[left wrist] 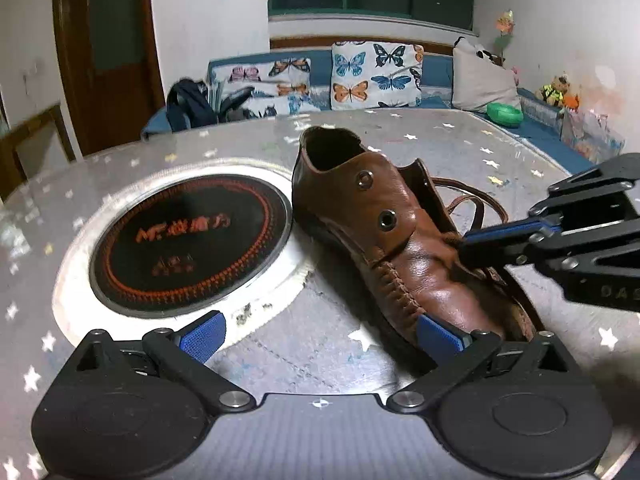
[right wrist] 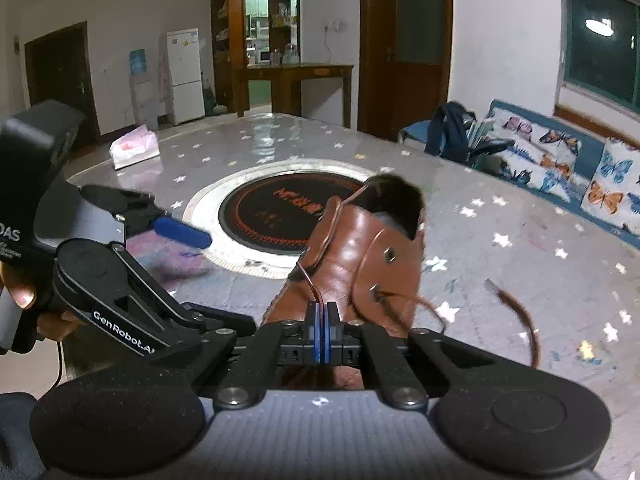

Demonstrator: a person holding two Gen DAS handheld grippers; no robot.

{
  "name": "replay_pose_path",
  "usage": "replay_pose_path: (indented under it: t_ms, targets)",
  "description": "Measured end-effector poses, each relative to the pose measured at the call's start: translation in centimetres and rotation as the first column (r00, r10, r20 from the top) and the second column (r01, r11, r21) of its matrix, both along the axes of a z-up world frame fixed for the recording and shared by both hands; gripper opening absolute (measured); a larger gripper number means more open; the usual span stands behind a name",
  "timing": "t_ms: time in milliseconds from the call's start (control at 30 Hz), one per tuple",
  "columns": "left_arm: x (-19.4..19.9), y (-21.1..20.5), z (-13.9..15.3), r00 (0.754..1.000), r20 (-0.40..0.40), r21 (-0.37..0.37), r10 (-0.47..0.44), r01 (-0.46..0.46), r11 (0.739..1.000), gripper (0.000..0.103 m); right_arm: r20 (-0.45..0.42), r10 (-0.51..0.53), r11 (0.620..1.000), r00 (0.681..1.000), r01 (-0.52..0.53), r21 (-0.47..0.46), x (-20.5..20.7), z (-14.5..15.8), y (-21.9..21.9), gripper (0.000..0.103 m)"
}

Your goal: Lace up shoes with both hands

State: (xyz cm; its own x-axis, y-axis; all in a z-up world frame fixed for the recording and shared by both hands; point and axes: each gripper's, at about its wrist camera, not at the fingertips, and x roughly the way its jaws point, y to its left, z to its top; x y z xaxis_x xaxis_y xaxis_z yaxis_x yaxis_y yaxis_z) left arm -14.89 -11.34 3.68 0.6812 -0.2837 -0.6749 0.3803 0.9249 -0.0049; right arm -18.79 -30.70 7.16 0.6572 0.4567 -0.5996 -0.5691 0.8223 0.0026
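Both grippers work at one brown leather shoe (left wrist: 400,240). Right gripper (right wrist: 323,312) is clamped on the brown lace (right wrist: 316,290), its blue pads pressed together over the shoe's toe. Left gripper (left wrist: 320,334) stands wide apart, nothing between its jaws, one pad just beside the toe's stitched edge. That shoe lies on the star-patterned table (left wrist: 460,152), its heel just beside the round black induction plate (left wrist: 188,240) set into the middle. A loose lace end (right wrist: 520,312) trails off beside the eyelets. Farther out, a pink tissue pack (right wrist: 134,150) rests near the far table edge, and butterfly cushions (left wrist: 376,74) line a blue sofa beyond.
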Motion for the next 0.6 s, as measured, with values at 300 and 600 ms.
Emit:
replay_pose_path:
  t_ms: [300, 600]
  targets:
    - [1.2, 0.8, -1.0, 0.992, -0.077, 0.028, 0.096, -0.094, 0.995, 0.103, 0.083, -0.063, 0.998, 0.995, 0.064, -0.022, -0.4, 2.1, -2.4, 0.001]
    - [2.0, 0.7, -1.7, 0.981, -0.099, 0.118, 0.169, -0.157, 0.980, 0.103, 0.215, -0.123, 0.987, 0.969, 0.141, -0.072, -0.5, 5.0, -5.3, 0.001]
